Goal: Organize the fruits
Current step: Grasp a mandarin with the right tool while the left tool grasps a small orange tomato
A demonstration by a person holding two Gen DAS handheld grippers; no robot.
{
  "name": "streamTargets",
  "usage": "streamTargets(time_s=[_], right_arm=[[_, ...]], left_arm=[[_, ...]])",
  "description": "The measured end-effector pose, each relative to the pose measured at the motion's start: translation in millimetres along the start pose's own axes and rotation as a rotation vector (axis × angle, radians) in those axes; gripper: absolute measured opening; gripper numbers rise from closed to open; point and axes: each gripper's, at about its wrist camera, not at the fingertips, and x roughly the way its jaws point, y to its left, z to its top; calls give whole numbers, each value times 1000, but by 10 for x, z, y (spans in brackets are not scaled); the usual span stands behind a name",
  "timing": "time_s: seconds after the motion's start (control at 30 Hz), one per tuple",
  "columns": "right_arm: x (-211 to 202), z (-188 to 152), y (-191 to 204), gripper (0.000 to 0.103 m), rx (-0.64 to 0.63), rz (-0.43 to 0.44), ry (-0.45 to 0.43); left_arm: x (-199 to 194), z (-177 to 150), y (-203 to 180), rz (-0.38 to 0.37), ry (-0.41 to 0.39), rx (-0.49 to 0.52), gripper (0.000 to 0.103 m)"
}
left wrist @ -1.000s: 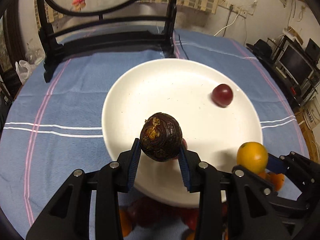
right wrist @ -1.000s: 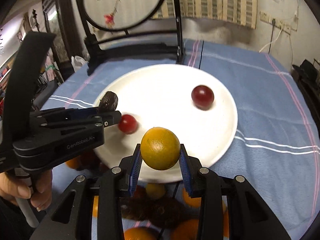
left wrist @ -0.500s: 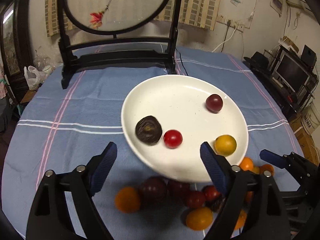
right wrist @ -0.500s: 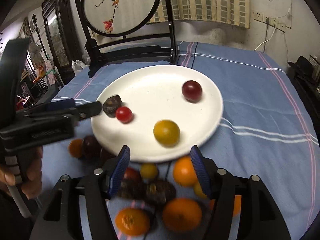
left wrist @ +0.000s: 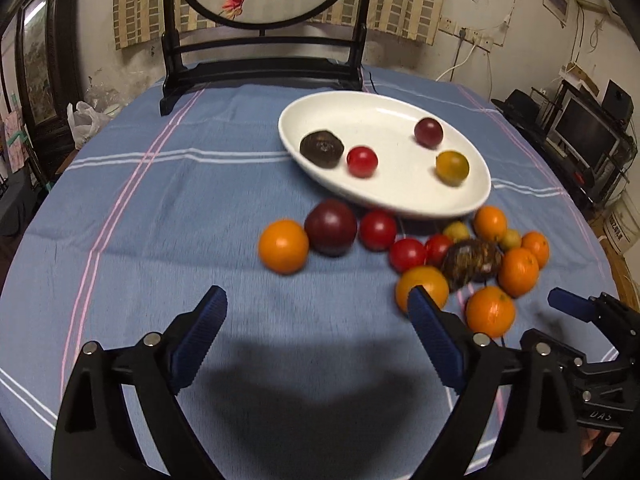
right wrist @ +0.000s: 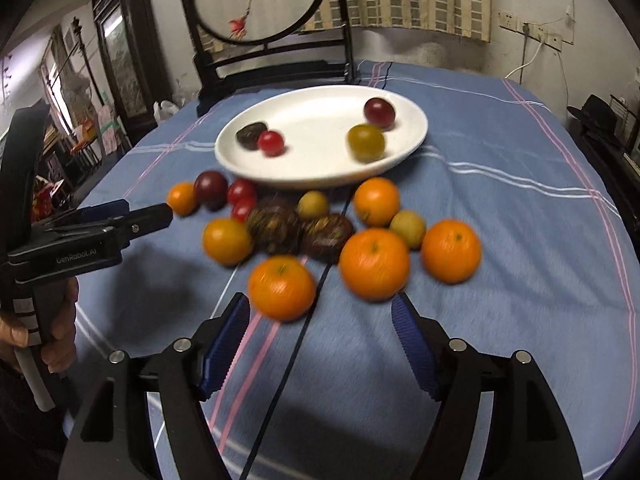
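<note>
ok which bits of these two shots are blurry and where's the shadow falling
Left wrist view: the lone orange is motion-smeared, and a dark shadow lies on the blue cloth between the open fingers. Right wrist view: the near oranges smear most; the white plate stays sharper.

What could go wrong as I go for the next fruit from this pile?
The loose fruits are packed touching; closing on the nearest orange mandarin could nudge its neighbours into rolling across the blue cloth.

The four fruits on the white oval plate sit loose, so another drop may knock one over the shallow rim.

Both open grippers work close together and could collide.
</note>
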Motion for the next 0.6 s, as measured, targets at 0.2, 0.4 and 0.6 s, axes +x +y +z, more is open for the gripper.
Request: streamTargets(time_s=[0.2,0.4,0.6], right_arm=[[101,-32,178,74,-41,-1,31],[327,13,278,74,-47,-39,79],[426,80,262,45,-25,-59,73]], left_arm=[[-2,-195,53,-2,13,18,89],[46,-238,116,-28,30,2,89],[47,-245,81,-32,34,14,89]])
